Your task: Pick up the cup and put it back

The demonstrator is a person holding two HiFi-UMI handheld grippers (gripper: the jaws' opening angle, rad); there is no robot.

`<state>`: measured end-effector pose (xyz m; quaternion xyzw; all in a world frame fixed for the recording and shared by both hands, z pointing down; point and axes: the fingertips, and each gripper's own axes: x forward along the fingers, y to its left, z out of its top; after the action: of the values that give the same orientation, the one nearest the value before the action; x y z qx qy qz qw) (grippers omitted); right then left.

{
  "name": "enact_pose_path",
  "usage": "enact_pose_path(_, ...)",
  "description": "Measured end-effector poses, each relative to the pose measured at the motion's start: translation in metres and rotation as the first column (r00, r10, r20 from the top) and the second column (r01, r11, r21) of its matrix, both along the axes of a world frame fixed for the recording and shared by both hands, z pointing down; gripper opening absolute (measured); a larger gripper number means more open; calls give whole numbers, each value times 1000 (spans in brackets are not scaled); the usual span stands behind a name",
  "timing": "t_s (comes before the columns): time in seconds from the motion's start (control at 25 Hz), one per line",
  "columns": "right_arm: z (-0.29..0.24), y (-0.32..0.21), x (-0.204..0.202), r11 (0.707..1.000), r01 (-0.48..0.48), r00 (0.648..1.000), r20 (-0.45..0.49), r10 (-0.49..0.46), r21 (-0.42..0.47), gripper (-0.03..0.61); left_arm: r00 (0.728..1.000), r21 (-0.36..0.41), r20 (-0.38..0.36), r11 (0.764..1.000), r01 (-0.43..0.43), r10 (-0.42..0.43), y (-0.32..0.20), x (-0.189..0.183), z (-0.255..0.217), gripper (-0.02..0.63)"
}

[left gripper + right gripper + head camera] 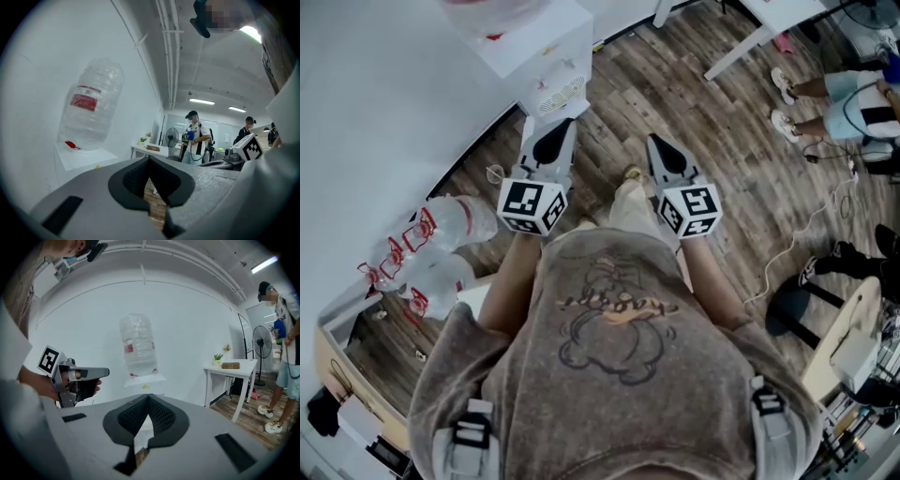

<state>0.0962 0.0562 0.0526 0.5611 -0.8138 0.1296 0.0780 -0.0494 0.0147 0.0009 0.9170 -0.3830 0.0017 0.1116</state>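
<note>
L gripper (563,126), R gripper (655,141) (jaws together)

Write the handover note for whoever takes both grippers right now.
Left gripper: shut, empty.
Right gripper: shut, empty.
Things: no cup shows in any view. The water dispenser with its upturned bottle stands ahead, by the wall.
Done: nothing that shows.
Left: find the cup, pick it up, put it back.
</note>
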Motion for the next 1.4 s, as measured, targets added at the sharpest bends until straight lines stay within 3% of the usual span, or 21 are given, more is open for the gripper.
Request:
enact_pose_path(0.28,10,-68,19,999,30,1000,6,-30,12,2,1000,1,-15,1000,-13,13,-58,20,13,-3)
enact_pose_path(0.68,81,-140,34,997,63,998,3,-63,33,2,1000,17,-15,1000,10,-10,-129,27,84,-3)
enact_pose_path(1.4,321,-211,60,995,90,995,41,-92,38,2,999,10,-13,1000,29,-29,-187,59,330,-3)
